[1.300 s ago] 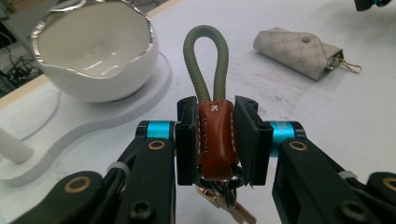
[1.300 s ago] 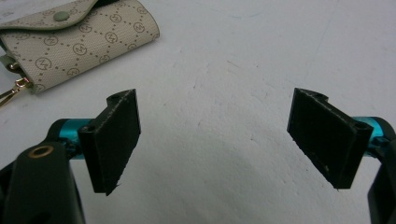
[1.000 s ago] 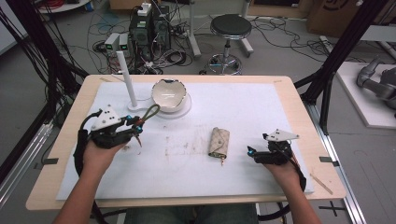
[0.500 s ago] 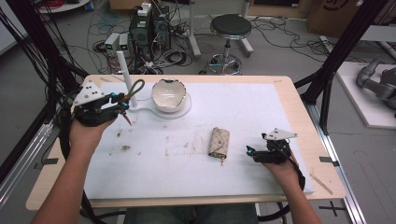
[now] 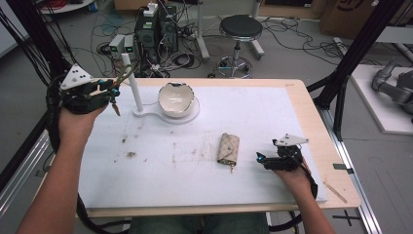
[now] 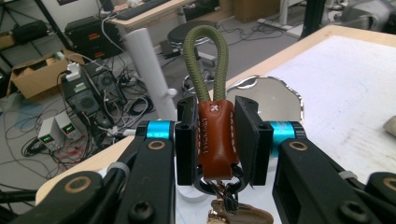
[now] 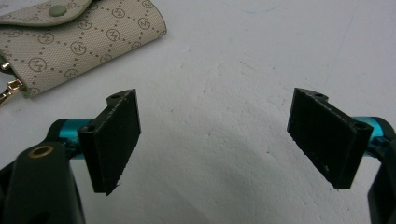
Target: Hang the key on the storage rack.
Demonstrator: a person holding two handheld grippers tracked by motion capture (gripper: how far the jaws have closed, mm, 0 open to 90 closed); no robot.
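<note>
My left gripper (image 5: 111, 90) is raised over the table's far left corner, shut on a keychain. Its brown leather tab (image 6: 215, 140) is pinched between the pads, the green cord loop (image 6: 205, 56) sticks out past them, and keys hang beneath. In the high view the green cord loop (image 5: 124, 75) sits just left of the top of a white post (image 5: 132, 84). The white post (image 6: 150, 77) stands just beyond the loop. My right gripper (image 5: 261, 158) rests low at the table's right, open, with bare mat between the pads of my right gripper (image 7: 215, 137). A beige patterned key pouch (image 5: 228, 148) lies just left of it.
The post rises from a white base (image 5: 146, 114) that also carries a cream dish with a jagged rim (image 5: 175, 98). A white mat (image 5: 302, 117) covers most of the table. Computer cases, cables and a stool (image 5: 239, 29) stand on the floor beyond the far edge.
My left gripper has lifted and travelled left and away, carrying the keychain from the mat's near-left area up beside the post's top. The right gripper has stayed put.
</note>
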